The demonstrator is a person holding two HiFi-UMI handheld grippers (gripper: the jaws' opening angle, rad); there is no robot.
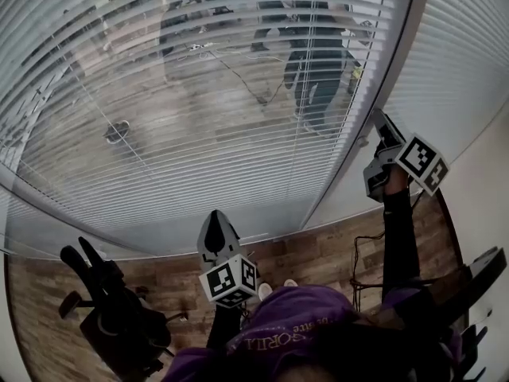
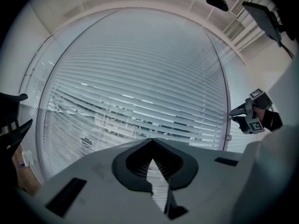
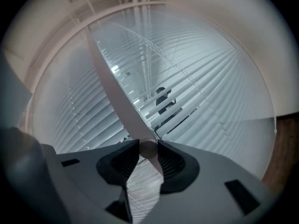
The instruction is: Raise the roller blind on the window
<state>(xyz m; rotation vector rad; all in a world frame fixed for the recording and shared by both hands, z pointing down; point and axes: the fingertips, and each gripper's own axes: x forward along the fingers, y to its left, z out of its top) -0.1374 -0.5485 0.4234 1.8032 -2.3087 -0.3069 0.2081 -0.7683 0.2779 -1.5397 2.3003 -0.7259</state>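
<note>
- The right gripper [image 1: 380, 126] has its jaws clamped on a small round knob [image 3: 148, 150] on the window frame [image 3: 110, 90], at the right of the blind [image 1: 199, 118], which hangs lowered over the glass.
- The left gripper [image 2: 150, 143] sits lower left, jaws together, empty.
- Turn the knob squarely about its axis, with an even grip so it cannot slip.

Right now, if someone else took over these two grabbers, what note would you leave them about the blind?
Left gripper: jaws together, holding nothing.
Right gripper: jaws closed on the small round knob on the upright frame post beside the blind.
Blind: fully lowered, slats tilted part open.
Done: knob gripped.
Left to do: probably work that knob to raise the blind; nothing is raised yet.
</note>
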